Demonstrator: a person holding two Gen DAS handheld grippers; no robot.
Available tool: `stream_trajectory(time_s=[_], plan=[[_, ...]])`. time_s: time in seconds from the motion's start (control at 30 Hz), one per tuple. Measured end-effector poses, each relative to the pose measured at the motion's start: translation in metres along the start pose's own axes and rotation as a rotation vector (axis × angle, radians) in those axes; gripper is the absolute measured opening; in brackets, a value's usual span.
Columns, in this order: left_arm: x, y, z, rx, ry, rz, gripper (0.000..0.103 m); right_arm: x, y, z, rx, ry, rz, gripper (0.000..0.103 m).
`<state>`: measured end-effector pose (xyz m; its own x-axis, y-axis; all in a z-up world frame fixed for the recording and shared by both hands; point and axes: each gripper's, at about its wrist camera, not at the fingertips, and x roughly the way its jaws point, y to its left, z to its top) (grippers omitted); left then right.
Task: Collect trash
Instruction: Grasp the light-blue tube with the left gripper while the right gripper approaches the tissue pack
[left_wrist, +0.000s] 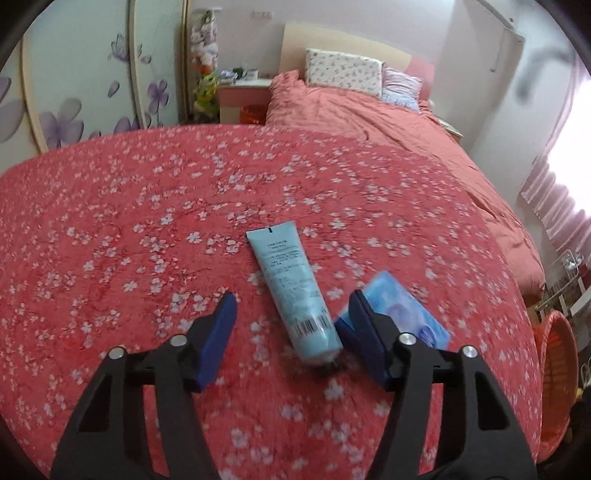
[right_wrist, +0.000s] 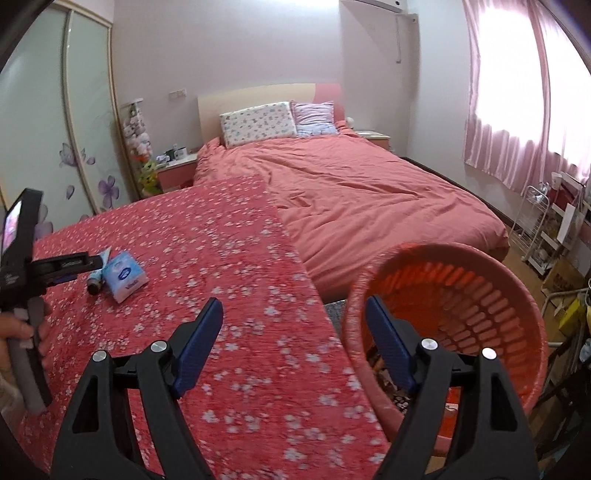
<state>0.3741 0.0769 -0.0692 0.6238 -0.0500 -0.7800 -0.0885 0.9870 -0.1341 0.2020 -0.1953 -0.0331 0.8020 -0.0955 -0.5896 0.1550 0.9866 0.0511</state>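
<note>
A light blue tube (left_wrist: 293, 286) lies on the red flowered cloth (left_wrist: 147, 221), black cap toward me. A blue tissue pack (left_wrist: 400, 308) lies just right of it. My left gripper (left_wrist: 291, 308) is open, its fingers either side of the tube's cap end, the right finger over the pack's edge. In the right wrist view the tube (right_wrist: 96, 275) and pack (right_wrist: 125, 276) lie far left, with the left gripper (right_wrist: 79, 263) reaching to them. My right gripper (right_wrist: 293, 308) is open and empty, straddling the near rim of an orange basket (right_wrist: 480, 295) beside the cloth's right edge.
The basket (left_wrist: 557, 369) stands off the cloth's right edge in the left wrist view. A bed with a pink duvet (right_wrist: 369, 192) and pillows lies behind. A wardrobe (right_wrist: 74, 129) stands left, a wire shelf (right_wrist: 543, 229) and boxes right.
</note>
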Motion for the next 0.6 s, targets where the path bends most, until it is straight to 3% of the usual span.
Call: stream_trajectory(time_s=[0.27,0.4,0.6], plan=[[0.017,-0.006,0.008,0.022,0.02,0.039,0.047,0.006,0.022,0.0,-0.047,0.019,0.015,0.079],[0.016,-0.005,0.007,0.049,0.026,0.041,0.032,0.009,0.033,0.0,-0.063,0.029,0.029,0.079],[0.009,0.026,0.003,0.066,0.035,0.049,0.031,0.009,0.045,-0.001,-0.089,0.029,0.042,0.079]])
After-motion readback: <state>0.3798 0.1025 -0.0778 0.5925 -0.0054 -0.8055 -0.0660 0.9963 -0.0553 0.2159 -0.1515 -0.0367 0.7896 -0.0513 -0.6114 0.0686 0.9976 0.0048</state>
